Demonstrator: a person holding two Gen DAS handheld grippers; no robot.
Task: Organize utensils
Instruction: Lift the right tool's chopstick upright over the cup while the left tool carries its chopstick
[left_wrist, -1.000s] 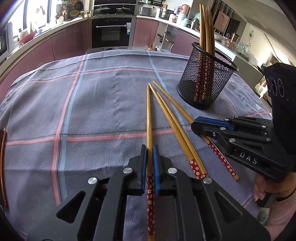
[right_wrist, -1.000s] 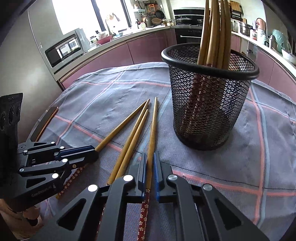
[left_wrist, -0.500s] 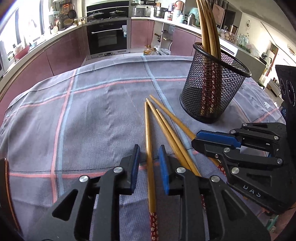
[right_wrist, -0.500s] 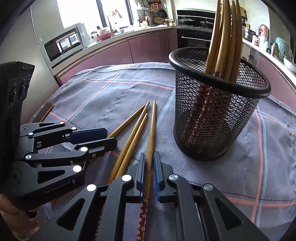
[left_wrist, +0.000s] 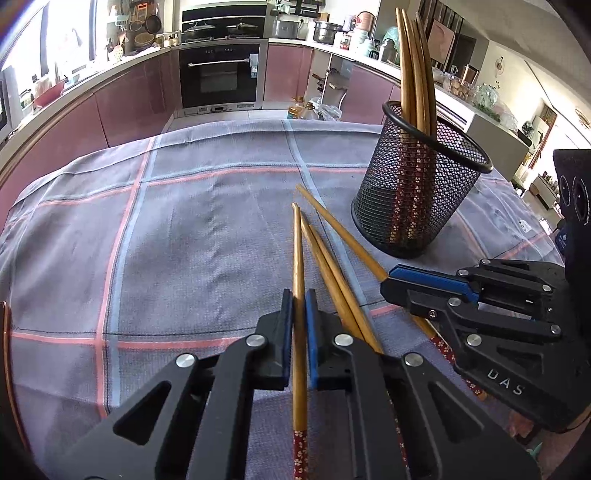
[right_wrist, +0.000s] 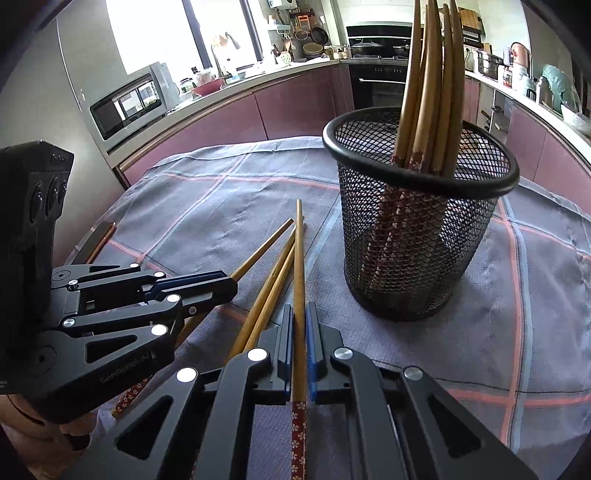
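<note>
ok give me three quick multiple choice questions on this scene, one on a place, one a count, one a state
1. The mesh holder stands on: A the checked cloth; B the kitchen counter; C the floor.
2. Chopsticks outside the holder: A two; B four; C six.
3. The left hand-held gripper is: A wide open, empty; B shut on a chopstick; C shut on the holder's rim.
Key: A, cloth under its base; B, four show beside it; B, its jaws have just closed on the shaft.
</note>
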